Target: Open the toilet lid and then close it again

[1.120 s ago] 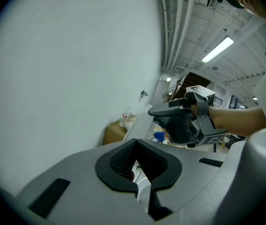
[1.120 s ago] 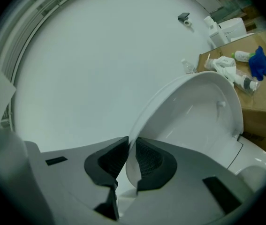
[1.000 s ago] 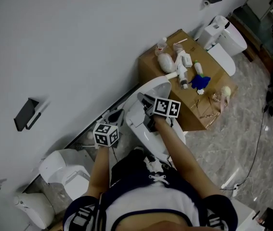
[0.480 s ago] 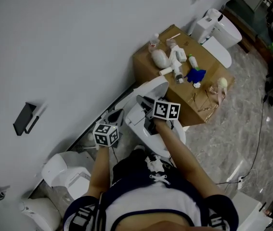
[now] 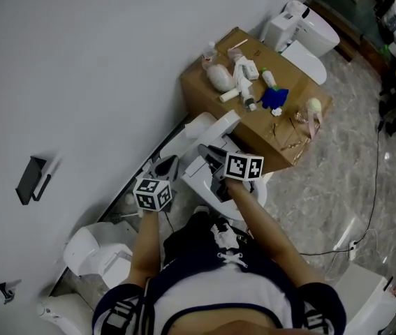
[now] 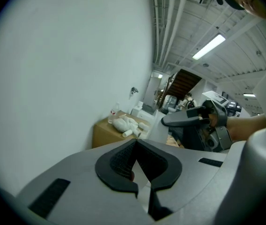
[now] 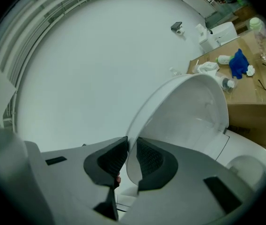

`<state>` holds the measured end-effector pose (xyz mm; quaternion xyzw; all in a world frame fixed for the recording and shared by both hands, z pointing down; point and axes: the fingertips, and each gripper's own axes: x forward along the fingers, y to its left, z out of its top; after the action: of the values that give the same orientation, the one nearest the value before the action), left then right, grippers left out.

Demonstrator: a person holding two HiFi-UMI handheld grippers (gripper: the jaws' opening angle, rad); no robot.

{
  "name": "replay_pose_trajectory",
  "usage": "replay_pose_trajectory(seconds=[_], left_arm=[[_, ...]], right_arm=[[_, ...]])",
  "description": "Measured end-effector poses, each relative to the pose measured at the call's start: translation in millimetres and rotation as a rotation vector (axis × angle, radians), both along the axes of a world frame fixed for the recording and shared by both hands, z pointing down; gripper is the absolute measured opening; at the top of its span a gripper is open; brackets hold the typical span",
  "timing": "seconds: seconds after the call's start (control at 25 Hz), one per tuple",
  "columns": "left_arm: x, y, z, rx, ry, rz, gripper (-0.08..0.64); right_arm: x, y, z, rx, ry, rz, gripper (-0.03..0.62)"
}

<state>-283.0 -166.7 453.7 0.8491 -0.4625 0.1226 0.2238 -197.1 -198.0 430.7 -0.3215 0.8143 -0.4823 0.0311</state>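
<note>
The white toilet lid (image 5: 210, 127) stands raised and tilted over the toilet's body (image 5: 199, 181), just in front of me. My right gripper (image 5: 210, 151) is shut on the lid's thin rim. In the right gripper view the rim runs between the two dark pads (image 7: 116, 157), and the lid (image 7: 189, 111) curves up to the right of the right gripper (image 7: 129, 150). My left gripper (image 5: 165, 167) hangs left of the toilet near the wall, shut with nothing in it. Its pads meet in the left gripper view (image 6: 136, 146), which also shows the right gripper (image 6: 202, 125).
A cardboard box (image 5: 292, 128) right of the toilet carries white bottles and a blue thing (image 5: 274, 98). More toilets stand at the top right (image 5: 302, 37) and bottom left (image 5: 96, 251). A black fixture (image 5: 30, 180) hangs on the white wall. A cable lies on the tiled floor.
My right gripper has drawn slightly toward me with the lid's rim still in it. The box and far toilet have slid up and left in the head view. The left gripper stays shut.
</note>
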Motion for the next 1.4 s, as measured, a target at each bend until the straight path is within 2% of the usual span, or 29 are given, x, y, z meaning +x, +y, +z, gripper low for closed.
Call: replay_pose_trajectory(seconds=[1.4], left_arm=[[91, 57, 13, -0.033, -0.031, 0.247, 0.006]], right_arm=[[97, 106, 49, -0.095, -0.006, 0.182, 0.057]])
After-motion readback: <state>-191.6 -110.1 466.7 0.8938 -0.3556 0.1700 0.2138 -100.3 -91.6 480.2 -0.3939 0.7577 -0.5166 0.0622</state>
